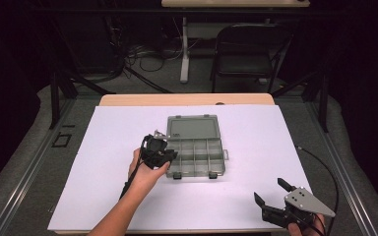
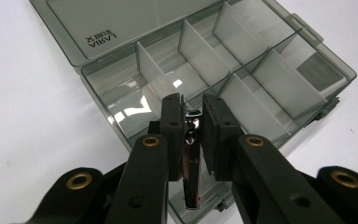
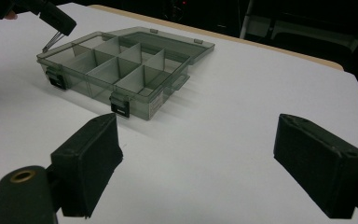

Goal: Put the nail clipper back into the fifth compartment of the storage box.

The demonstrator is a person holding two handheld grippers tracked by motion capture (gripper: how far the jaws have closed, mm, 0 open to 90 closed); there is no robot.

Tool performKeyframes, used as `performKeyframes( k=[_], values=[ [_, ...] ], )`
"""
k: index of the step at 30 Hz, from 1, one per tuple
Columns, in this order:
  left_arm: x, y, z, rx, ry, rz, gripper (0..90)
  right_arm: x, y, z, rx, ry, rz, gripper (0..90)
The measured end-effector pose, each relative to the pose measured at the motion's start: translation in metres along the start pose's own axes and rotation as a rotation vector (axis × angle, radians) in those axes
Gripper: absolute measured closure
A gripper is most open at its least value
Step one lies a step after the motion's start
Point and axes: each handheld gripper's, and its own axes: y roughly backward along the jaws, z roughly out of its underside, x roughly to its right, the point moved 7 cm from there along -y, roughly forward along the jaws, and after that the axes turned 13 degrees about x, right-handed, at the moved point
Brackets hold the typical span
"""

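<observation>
In the high view, the left gripper [image 1: 163,153] hovers at the near left corner of the compartment box [image 1: 197,150], which lies open on the white table [image 1: 103,162] with its lid folded back, while the right gripper [image 1: 271,192] sits well apart at the near right edge of the table, fingers spread wide with nothing between them. In the left gripper view, the fingers [image 2: 172,135] are clamped on a thin shiny metal clip [image 2: 191,172] that stands upright between the pads, and the smoky transparent box [image 2: 270,70] with pale dividers lies just beyond and below the fingertips. In the right gripper view, the two fingers [image 3: 91,163] stand wide apart and empty, the box [image 3: 121,74] lies ahead and to the left of them, and the left gripper [image 3: 56,18] holds the clip [image 3: 51,42] above the box's far left corner.
</observation>
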Motion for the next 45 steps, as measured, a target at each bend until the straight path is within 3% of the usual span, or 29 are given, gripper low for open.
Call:
performKeyframes(
  k=[22,45],
  values=[
    [-0.001,-0.014,0.014,-0.059,-0.019,-0.014,79.3,0.000,0.000,0.000,-0.004,0.002,-0.003,14.1],
    [-0.003,-0.019,0.020,-0.081,-0.033,-0.031,79.3,-0.001,0.000,0.001,-0.009,0.004,-0.008,14.1]
  ],
)
